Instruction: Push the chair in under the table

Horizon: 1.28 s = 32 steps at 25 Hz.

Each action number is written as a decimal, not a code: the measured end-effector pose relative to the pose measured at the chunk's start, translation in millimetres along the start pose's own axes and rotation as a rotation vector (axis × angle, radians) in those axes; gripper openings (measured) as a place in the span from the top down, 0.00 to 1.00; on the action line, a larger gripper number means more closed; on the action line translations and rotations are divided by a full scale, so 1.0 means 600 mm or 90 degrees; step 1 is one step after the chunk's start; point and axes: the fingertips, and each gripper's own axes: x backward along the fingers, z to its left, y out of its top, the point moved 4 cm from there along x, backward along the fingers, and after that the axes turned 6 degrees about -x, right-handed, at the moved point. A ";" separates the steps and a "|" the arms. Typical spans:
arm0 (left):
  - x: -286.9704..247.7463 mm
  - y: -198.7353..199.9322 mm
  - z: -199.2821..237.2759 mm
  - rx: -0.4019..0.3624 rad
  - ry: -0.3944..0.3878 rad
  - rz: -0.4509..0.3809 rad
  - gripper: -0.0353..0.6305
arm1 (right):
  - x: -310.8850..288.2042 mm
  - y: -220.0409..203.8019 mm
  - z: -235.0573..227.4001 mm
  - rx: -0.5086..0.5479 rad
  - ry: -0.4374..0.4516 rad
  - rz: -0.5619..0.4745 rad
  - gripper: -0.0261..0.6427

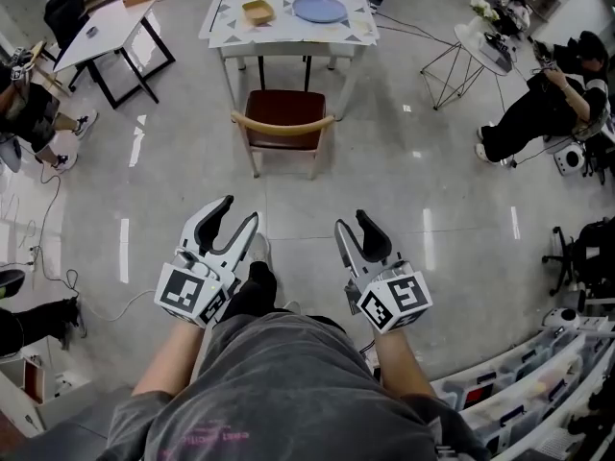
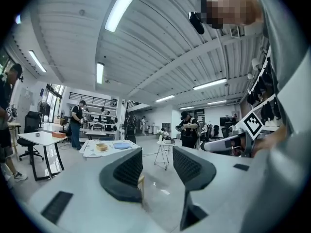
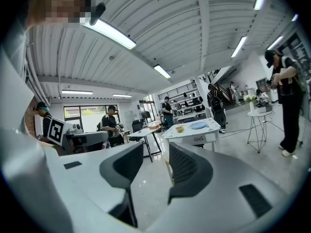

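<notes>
A wooden chair with a dark red seat and a curved pale backrest stands pulled out in front of a white table. The table carries a blue plate and a small tan bowl. Both grippers hang well short of the chair, over the floor. My left gripper is open with nothing between its jaws. My right gripper is open and empty too. In the left gripper view the table shows beyond the left gripper; in the right gripper view the table lies ahead of the right gripper.
A wire-legged side table with flowers stands right of the white table. Another white desk is at the far left. People sit at the left edge and the right. Cables trail on the floor at left; bins sit bottom right.
</notes>
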 end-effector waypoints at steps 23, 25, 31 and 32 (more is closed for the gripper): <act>-0.224 -0.068 0.315 0.043 -0.079 0.043 0.67 | -0.365 0.020 -0.059 -0.028 -0.049 0.060 0.74; -0.240 -0.071 0.340 0.031 -0.086 0.050 0.67 | -0.394 0.024 -0.061 -0.030 -0.057 0.062 0.74; -0.275 -0.078 0.415 0.051 -0.093 0.052 0.67 | -0.465 0.036 -0.068 -0.033 -0.080 0.073 0.74; -0.282 -0.079 0.424 0.051 -0.094 0.052 0.67 | -0.474 0.037 -0.071 -0.032 -0.085 0.073 0.74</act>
